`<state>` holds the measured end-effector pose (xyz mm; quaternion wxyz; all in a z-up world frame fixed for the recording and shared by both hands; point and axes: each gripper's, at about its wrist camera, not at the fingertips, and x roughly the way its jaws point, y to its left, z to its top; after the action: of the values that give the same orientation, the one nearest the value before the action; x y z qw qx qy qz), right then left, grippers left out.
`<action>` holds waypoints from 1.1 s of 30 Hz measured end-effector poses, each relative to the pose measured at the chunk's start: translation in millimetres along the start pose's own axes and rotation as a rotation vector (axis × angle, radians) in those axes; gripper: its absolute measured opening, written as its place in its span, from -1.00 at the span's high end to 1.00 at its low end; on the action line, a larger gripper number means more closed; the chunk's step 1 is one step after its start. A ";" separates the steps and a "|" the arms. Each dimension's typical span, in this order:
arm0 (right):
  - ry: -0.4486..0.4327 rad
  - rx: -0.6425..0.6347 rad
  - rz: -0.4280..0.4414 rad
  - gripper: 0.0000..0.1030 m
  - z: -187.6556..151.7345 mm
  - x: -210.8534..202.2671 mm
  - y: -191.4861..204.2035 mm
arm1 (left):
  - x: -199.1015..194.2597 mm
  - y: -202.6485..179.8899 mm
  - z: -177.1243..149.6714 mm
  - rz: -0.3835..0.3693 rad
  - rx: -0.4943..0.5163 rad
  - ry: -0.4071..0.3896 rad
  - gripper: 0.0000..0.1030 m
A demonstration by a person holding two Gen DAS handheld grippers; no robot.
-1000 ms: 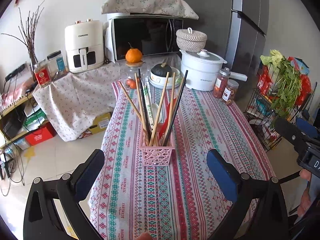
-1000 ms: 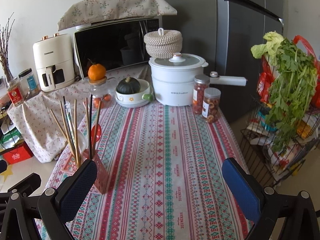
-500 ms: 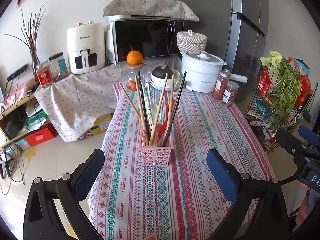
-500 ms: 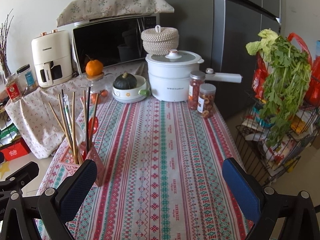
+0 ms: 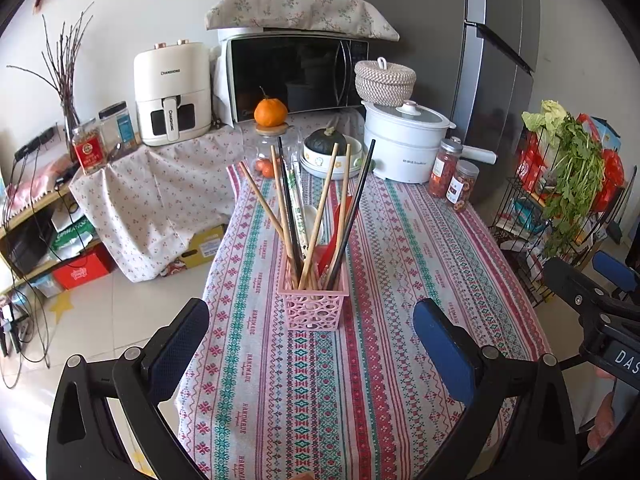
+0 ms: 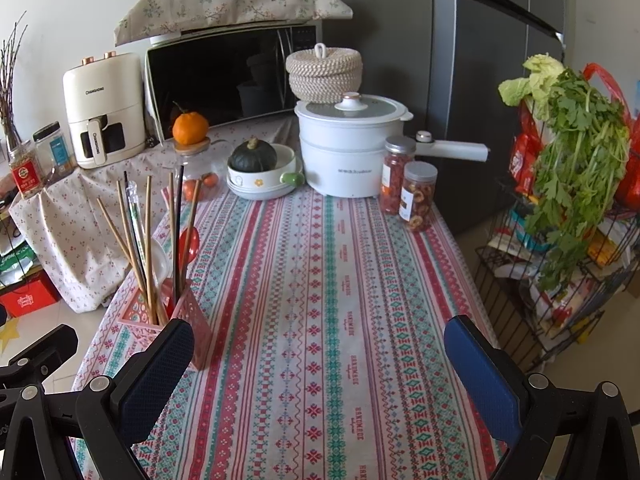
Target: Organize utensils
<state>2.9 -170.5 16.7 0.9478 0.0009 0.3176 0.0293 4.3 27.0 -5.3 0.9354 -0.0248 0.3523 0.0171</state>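
We see pink perforated plastic utensil basket [image 5: 311,303] upright on patterned-cloth worktop [image 5: 400,264], toward its left edge. Inside: wooden chopsticks [image 5: 320,216], black chopsticks [image 5: 352,212], red spoon [image 6: 188,245], possibly white spoon too, partly hidden. Left hand-held gripper [image 5: 310,334]: blue pads wide apart, empty, basket ahead between them. Right hand-held gripper [image 6: 318,364]: also spread, empty, basket beside its left finger.

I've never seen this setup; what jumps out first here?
A pink basket bristling with chopsticks stands on the striped tablecloth, straight ahead of the open left gripper. Behind it an orange sits on a jar before the microwave. Leafy greens spill over a wire rack at the table's right.
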 end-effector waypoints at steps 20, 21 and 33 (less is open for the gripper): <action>0.000 0.005 0.002 -0.99 0.2 0.4 -0.8 | 0.9 -0.1 -1.5 0.000 -0.001 0.005 -1.00; -0.001 0.005 0.001 -0.99 0.3 0.2 -1.1 | 1.1 0.1 -1.9 0.001 -0.001 0.006 -1.00; 0.003 0.005 0.003 -0.99 -0.5 1.4 -1.7 | 2.1 -0.1 -4.0 0.001 0.003 0.009 -1.00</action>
<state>3.8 -172.1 15.5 0.9472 0.0036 0.3193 0.0302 3.2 26.7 -9.7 0.9339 -0.0233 0.3564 0.0168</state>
